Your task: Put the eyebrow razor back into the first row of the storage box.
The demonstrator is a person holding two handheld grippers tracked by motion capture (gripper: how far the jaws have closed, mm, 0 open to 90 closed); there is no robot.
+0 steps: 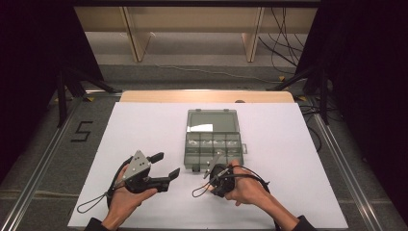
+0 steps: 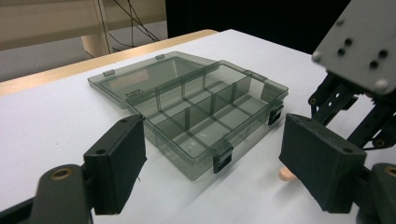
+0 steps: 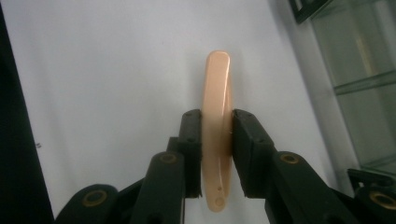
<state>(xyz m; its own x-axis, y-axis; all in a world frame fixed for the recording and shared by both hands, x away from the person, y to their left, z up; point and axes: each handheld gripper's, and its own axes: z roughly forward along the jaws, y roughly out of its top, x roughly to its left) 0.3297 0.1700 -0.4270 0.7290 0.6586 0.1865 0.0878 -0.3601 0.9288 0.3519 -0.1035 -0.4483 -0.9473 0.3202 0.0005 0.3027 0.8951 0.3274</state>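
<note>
The right hand-held gripper (image 3: 217, 135) is closed on a peach-coloured stick (image 3: 217, 121). Its two black jaws press the flat stick from both sides near the lower half, and the stick stands on its edge between them. The rounded upper end of the stick reaches past the jaws, over the white sheet (image 3: 116, 70) that covers the bench.

In the high view this right hand-held gripper (image 1: 211, 169) is just in front of the box (image 1: 213, 139), at the near edge of it, close to the two dark latches. The box is of grey clear plastic; it lies open near the middle of the sheet (image 1: 144, 130), with the lid folded flat on the far side. The inside is split by thin walls into several compartments, and I cannot tell if anything lies in them.

The left hand-held gripper (image 1: 168, 165) is to the left of the box, apart from it. Its jaws are wide open and hold nothing. In the left gripper view the box (image 2: 205, 116) lies between these two jaws, farther off, and one end of the stick (image 2: 286, 174) shows just beside the near corner of the box.
</note>
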